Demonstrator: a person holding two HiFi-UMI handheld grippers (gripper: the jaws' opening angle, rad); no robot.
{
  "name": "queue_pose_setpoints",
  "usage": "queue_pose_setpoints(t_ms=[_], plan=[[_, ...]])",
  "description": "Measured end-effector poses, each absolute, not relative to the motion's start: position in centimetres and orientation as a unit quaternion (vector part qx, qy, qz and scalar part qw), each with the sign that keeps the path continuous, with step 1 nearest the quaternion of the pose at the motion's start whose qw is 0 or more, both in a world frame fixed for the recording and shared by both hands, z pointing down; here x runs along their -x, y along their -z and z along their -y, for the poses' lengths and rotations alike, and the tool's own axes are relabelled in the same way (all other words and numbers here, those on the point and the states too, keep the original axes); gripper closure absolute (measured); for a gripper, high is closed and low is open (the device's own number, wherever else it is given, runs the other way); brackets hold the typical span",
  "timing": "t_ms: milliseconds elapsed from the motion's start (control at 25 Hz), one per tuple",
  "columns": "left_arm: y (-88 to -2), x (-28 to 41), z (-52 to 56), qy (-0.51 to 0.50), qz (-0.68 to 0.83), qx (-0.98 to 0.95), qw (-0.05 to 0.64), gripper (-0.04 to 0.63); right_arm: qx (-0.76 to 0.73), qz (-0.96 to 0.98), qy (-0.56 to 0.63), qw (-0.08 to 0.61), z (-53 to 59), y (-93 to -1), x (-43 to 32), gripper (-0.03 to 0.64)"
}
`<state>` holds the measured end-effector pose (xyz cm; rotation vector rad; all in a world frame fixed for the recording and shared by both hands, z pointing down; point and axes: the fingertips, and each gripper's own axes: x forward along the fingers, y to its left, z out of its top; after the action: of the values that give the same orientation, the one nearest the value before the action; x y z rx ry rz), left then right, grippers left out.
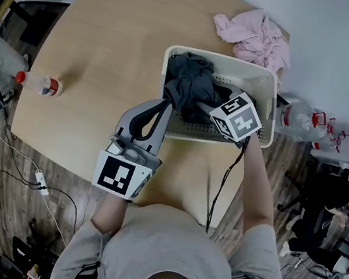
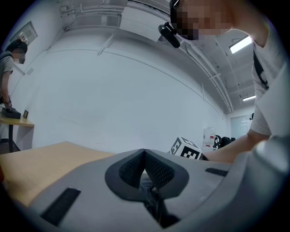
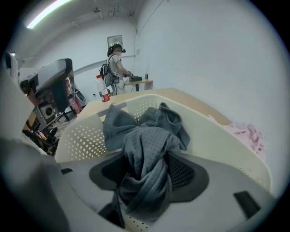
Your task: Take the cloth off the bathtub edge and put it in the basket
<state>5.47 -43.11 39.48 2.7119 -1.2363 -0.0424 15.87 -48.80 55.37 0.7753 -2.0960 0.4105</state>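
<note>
**Head view.** A pale wooden table [image 1: 110,44] carries a white perforated basket [image 1: 236,59] at 1 o'clock of centre. The basket holds one thing, a dark grey cloth [image 1: 191,84]. The cloth is heaped against the basket's 9 o'clock wall and rises to about rim height. The 3 o'clock side of the basket shows bare perforated wall.

**Right gripper** [image 3: 147,165]. It reaches into the basket from 5 o'clock and points steeply down. Its jaws are released and spread wide. A twisted fold of the cloth hangs loose between the two pads, and the rest is piled ahead on the basket floor. Its marker cube [image 1: 236,116] sits over the basket's near wall.

**Left gripper** [image 2: 145,156]. Its jaws are clenched, tips meeting, with nothing between them. It is held level at 7 o'clock of the basket, its tip by the near-left corner. Whether it touches the wall cannot be told.

**Outside the basket.** A crumpled pink cloth [image 1: 255,36] lies on the table at 12 o'clock of the basket, just beyond the far rim and apart from it. A red-capped bottle [image 1: 38,84] lies on the table at 9 o'clock, well apart from the basket. A clear jug [image 1: 301,120] stands past the table edge at 3 o'clock.

**Right gripper view.** A person [image 3: 115,63] stands at a far desk at 11 o'clock.
</note>
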Motion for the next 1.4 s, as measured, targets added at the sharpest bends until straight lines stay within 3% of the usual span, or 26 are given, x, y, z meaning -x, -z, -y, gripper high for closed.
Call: queue_pose_setpoints(t_ms=[240, 480, 600, 1040, 1400], plan=[[-38.1, -6.1, 41.2, 0.024, 0.405, -0.911, 0.066, 0.598, -0.338, 0.851, -0.149, 0.373, 47.0, -51.6, -16.2, 0.361], [-36.4, -7.5, 38.6, 0.033, 0.395, -0.917, 0.047, 0.598, -0.394, 0.865, -0.143, 0.275, 44.3, -46.7, -17.3, 0.569], [-35.6, -8.2, 36.9, 0.035, 0.389, -0.92, 0.04, 0.598, -0.428, 0.864, -0.14, 0.224, 42.4, -44.3, -18.0, 0.601], [-32.7, -10.8, 30.4, 0.041, 0.359, -0.932, 0.006, 0.598, -0.486, 0.86, -0.092, 0.13, 34.1, -37.4, -19.7, 0.607], [-31.2, -12.2, 25.4, 0.037, 0.342, -0.939, -0.013, 0.598, -0.522, 0.845, -0.061, 0.097, 27.0, -34.4, -21.1, 0.607]])
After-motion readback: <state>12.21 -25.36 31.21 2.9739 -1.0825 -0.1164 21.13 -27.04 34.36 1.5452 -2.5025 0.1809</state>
